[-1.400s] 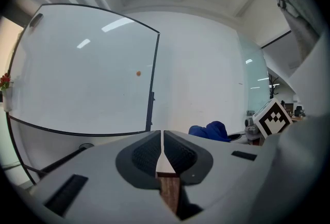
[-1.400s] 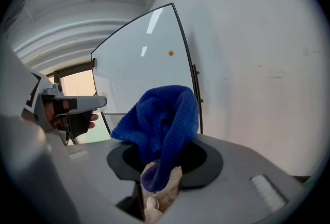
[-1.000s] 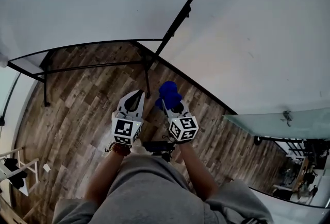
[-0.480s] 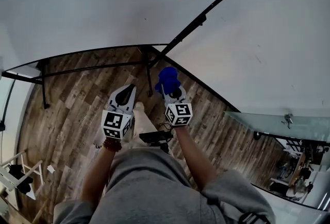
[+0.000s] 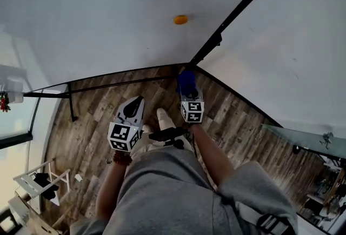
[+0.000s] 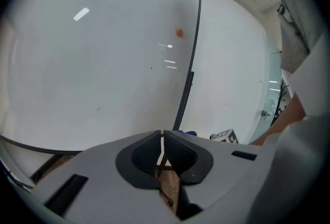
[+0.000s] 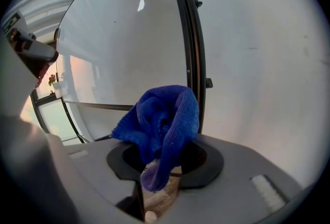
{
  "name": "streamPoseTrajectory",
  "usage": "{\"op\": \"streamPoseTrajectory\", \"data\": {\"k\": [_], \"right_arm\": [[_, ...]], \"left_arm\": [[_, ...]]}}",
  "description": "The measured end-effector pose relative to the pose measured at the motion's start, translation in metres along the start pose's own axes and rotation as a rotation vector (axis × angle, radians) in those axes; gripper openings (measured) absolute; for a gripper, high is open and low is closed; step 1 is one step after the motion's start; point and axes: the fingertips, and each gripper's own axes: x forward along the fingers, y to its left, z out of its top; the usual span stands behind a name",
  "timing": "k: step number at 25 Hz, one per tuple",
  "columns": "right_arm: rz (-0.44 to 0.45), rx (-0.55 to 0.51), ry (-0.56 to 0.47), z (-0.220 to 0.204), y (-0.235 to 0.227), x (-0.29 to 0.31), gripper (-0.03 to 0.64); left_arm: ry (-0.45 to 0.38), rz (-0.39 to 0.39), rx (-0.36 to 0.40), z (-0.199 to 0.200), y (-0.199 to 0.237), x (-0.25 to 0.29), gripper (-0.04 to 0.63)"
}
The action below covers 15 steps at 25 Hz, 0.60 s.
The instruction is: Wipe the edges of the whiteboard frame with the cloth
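**Cloth held at the frame's lower corner**

The right gripper is clamped on a bunched blue cloth, which sits at the far low corner of the whiteboard frame, where the upright black bar meets the bottom edge. Whether the cloth touches the bar is unclear. The left gripper hangs to the left over the wooden floor, its jaws nearly together with nothing between them. An orange dot sits on the whiteboard.
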Motion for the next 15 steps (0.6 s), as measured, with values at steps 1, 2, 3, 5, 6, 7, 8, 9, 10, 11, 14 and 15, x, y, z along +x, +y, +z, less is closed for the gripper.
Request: {"op": "streamPoseTrajectory", "data": {"k": [1, 2, 3, 5, 6, 7, 8, 9, 10, 11, 14, 15], "right_arm": [[0.003, -0.01, 0.009, -0.002, -0.005, 0.011, 0.146], [0.005, -0.021, 0.022, -0.004, -0.008, 0.02, 0.146], [0.005, -0.033, 0.035, -0.007, -0.01, 0.027, 0.146], [0.0, -0.052, 0.063, -0.012, -0.015, 0.037, 0.146], [-0.001, -0.054, 0.076, -0.015, -0.017, 0.04, 0.146], [0.0, -0.051, 0.087, -0.018, -0.018, 0.044, 0.146], [0.003, -0.049, 0.094, -0.022, -0.018, 0.048, 0.146], [0.007, -0.044, 0.098, -0.026, -0.018, 0.053, 0.146], [0.009, -0.036, 0.103, -0.029, -0.019, 0.06, 0.146], [0.006, -0.029, 0.104, -0.031, -0.02, 0.067, 0.146], [-0.017, -0.023, 0.083, -0.023, -0.026, 0.083, 0.146], [-0.021, -0.027, 0.075, -0.018, -0.026, 0.085, 0.146]], "left_arm": [[0.0, 0.012, 0.012, 0.006, 0.003, 0.004, 0.025], [-0.001, 0.028, 0.018, 0.011, 0.007, 0.006, 0.025], [-0.004, 0.048, 0.018, 0.016, 0.011, 0.007, 0.025], [-0.014, 0.083, 0.005, 0.025, 0.016, 0.012, 0.025], [-0.019, 0.093, -0.003, 0.027, 0.016, 0.014, 0.025], [-0.02, 0.096, -0.01, 0.028, 0.015, 0.017, 0.025], [-0.018, 0.094, -0.016, 0.027, 0.014, 0.02, 0.025], [-0.013, 0.088, -0.017, 0.025, 0.014, 0.023, 0.025], [-0.006, 0.084, -0.016, 0.022, 0.015, 0.027, 0.025], [0.001, 0.081, -0.015, 0.019, 0.016, 0.031, 0.025], [0.004, 0.083, -0.023, 0.015, 0.023, 0.036, 0.025], [0.002, 0.083, -0.027, 0.014, 0.025, 0.036, 0.025]]}}
